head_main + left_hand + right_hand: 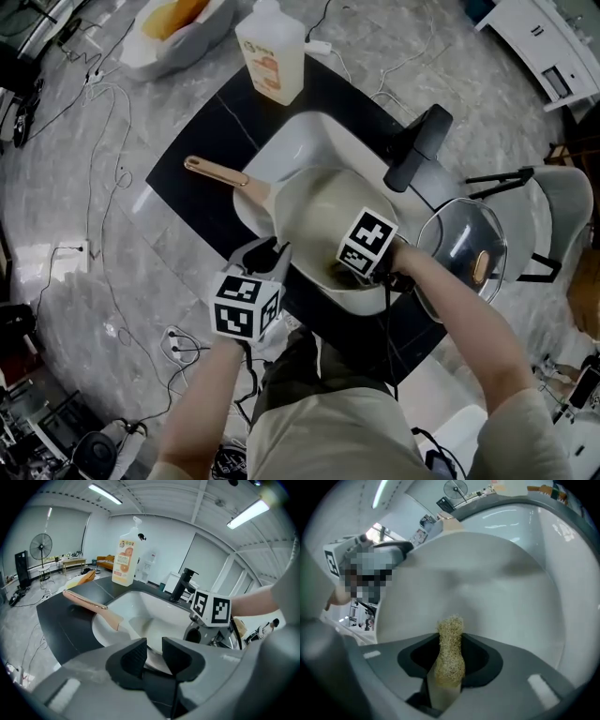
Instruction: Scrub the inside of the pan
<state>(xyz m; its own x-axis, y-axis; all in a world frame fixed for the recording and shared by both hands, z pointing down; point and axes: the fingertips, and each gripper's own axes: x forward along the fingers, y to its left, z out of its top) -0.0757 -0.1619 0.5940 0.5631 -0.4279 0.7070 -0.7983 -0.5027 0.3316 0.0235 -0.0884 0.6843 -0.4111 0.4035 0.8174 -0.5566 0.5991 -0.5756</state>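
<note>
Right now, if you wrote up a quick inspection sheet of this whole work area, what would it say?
Surface: black counter with a white sink set in it.
Job's things: cream pan in the sink, handle pointing far left; fibrous scrubber against its inside.
Clutter: soap bottle at the counter's far edge; glass lid right of the sink.
Grippers: left gripper shut on the pan's near rim; right gripper shut on the scrubber, inside the pan.
Cables: loose cables on the floor at left.
Surroundings: black faucet; white tub with orange contents beyond the counter; chair at right.
</note>
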